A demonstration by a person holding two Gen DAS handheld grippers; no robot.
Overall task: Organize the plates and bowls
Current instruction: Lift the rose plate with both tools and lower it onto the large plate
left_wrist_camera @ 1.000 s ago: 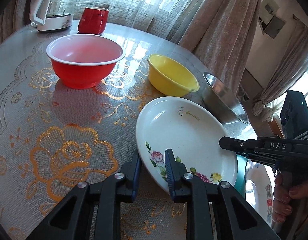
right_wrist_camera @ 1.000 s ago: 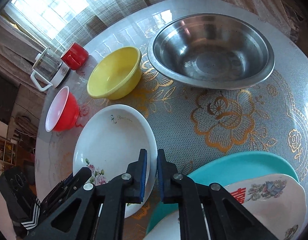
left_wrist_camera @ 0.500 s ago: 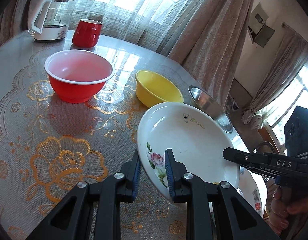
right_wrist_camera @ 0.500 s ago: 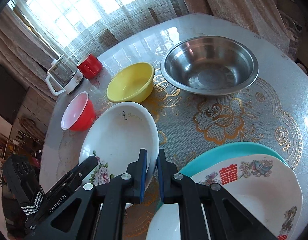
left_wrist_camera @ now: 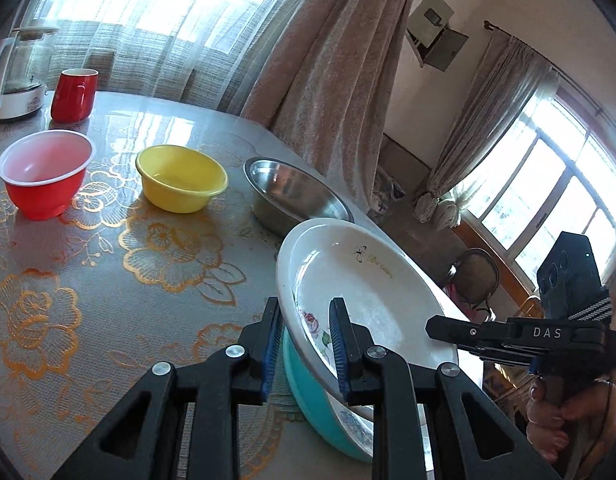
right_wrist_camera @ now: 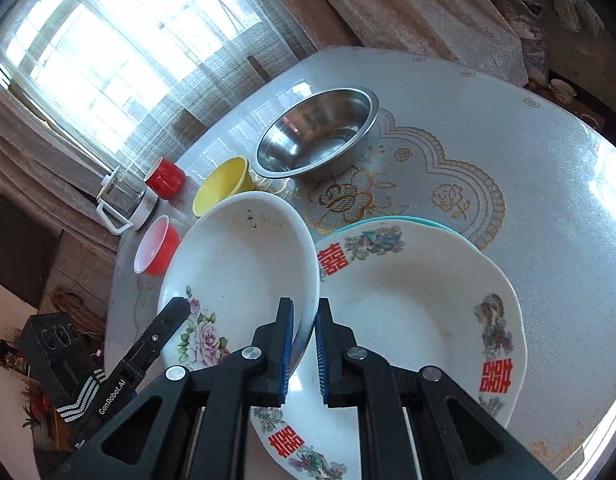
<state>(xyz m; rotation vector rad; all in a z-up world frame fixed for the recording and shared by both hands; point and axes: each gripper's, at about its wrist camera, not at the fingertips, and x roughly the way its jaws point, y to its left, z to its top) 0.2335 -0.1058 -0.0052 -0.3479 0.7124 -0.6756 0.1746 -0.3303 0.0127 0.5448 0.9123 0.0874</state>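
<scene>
A white floral plate (left_wrist_camera: 372, 280) (right_wrist_camera: 236, 268) hangs tilted in the air, gripped on two sides. My left gripper (left_wrist_camera: 304, 344) is shut on its near rim, and my right gripper (right_wrist_camera: 304, 344) is shut on the opposite rim. Under and beside it lies a white plate with red characters (right_wrist_camera: 412, 312), stacked on a teal plate (left_wrist_camera: 312, 396) (right_wrist_camera: 392, 222). A steel bowl (left_wrist_camera: 296, 196) (right_wrist_camera: 316, 136), a yellow bowl (left_wrist_camera: 180, 178) (right_wrist_camera: 222, 188) and a red bowl (left_wrist_camera: 44, 172) (right_wrist_camera: 156, 250) stand farther back on the table.
A red mug (left_wrist_camera: 73, 94) (right_wrist_camera: 164, 174) and a glass kettle (left_wrist_camera: 16, 72) (right_wrist_camera: 126, 200) stand at the far table edge by the curtained window. The round table (right_wrist_camera: 528, 152) carries a gold-flowered cloth. A hand (left_wrist_camera: 548, 424) holds the right gripper's handle.
Both grippers have lifted the floral plate off the table and carried it toward the stacked plates, so that it now overlaps the teal plate. The bowls look farther away.
</scene>
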